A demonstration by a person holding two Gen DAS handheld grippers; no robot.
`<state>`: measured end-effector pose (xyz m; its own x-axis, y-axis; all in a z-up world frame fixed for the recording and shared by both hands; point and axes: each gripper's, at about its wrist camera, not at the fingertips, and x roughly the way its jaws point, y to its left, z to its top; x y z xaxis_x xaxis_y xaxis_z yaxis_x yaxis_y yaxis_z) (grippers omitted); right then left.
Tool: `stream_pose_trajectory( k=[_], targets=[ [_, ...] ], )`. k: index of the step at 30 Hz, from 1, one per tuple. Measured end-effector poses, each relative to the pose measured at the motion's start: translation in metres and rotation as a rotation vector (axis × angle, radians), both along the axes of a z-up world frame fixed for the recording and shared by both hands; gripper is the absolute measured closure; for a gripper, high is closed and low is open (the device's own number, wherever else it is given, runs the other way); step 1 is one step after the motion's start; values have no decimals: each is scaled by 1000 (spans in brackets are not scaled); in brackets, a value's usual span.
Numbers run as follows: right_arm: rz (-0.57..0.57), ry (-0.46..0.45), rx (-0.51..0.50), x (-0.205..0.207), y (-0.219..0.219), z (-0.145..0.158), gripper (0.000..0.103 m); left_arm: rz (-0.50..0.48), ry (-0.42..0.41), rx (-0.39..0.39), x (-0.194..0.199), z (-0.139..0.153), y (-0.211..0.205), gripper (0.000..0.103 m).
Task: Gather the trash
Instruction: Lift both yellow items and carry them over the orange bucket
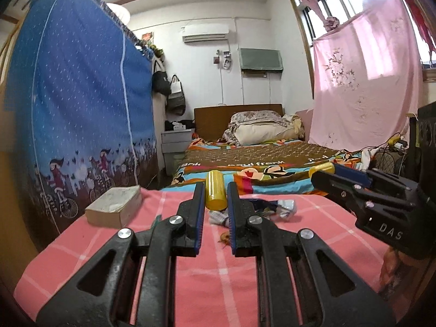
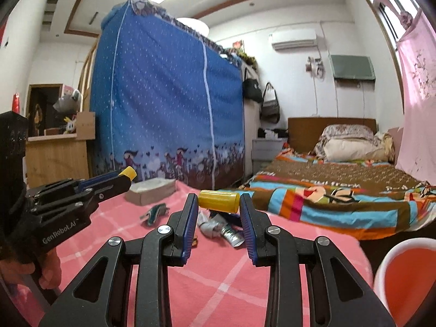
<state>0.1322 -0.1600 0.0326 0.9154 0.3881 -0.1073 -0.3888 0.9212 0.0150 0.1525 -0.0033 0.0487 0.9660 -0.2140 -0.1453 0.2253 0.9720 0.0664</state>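
Note:
My left gripper (image 1: 216, 186) is shut on a yellow plastic cylinder (image 1: 216, 197) that stands upright between its blue pads, held above the pink checked tablecloth (image 1: 218, 267). My right gripper (image 2: 218, 197) is shut on a second yellow cylinder (image 2: 219, 203), which lies crosswise between its pads. Each gripper shows in the other's view: the right gripper (image 1: 317, 175) with its cylinder (image 1: 323, 168), the left gripper (image 2: 126, 179) with its cylinder (image 2: 128, 173). Loose trash lies on the cloth below: crumpled silver and blue wrappers (image 2: 223, 230), a teal wrapper (image 2: 154, 212) and a small orange scrap (image 1: 224, 237).
An open cardboard box (image 1: 114, 204) sits at the table's far left. A white-rimmed container with a red inside (image 2: 406, 272) stands off the table's right edge. A bed (image 2: 340, 185) lies beyond, with a blue fabric wardrobe (image 2: 169, 109) to its left.

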Motion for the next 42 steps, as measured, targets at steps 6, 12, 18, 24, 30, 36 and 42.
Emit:
stream_pose_trajectory(
  k=[6, 12, 18, 24, 30, 36, 42],
  targets=[
    [-40, -46, 37, -9, -22, 12, 74, -51, -45, 30, -7, 12, -22, 84],
    [-102, -85, 79, -20, -51, 23, 74, -122, -99, 58, -15, 25, -59, 84],
    [-181, -109, 115, -35, -88, 30, 74, -191, -125, 99, -19, 31, -95, 84],
    [-265, -101, 120, -49, -124, 28, 74, -263, -114, 102, -23, 32, -130, 84],
    [-349, -70, 137, -60, -157, 17, 74, -369, -53, 92, -25, 30, -169, 84],
    [-415, -7, 180, -64, -189, 11, 73, -467, 33, 88, -22, 23, -205, 84],
    [-461, 89, 199, -61, -213, 1, 73, -524, 150, 85, -13, 11, -228, 84]
  ],
)
